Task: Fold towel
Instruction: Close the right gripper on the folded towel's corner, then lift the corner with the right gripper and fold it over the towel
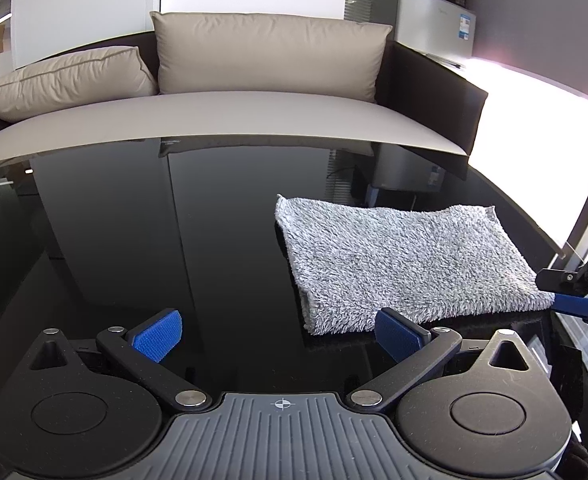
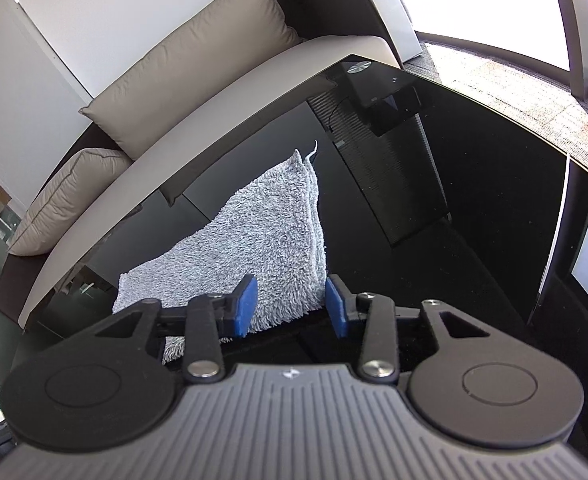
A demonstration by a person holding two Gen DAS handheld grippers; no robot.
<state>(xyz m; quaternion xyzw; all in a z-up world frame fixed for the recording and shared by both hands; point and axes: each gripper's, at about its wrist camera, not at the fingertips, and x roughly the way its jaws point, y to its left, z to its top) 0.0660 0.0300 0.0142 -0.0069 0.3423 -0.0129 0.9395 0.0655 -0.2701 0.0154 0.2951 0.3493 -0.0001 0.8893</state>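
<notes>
My left gripper (image 1: 278,336) fingers wide apart over the black table (image 1: 134,240), right gripper (image 2: 292,306) half-closed, nothing clamped, astride the folded grey towel's (image 2: 270,232) near corner

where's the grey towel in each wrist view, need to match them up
Left wrist view: the grey towel lies right of centre on the black table, just beyond the left gripper's right-hand finger.
Right wrist view: the grey towel sits centre frame, tilted, its near corner between the right gripper's pads.
Shared landmark: the large beige cushion on the sofa behind.
</notes>
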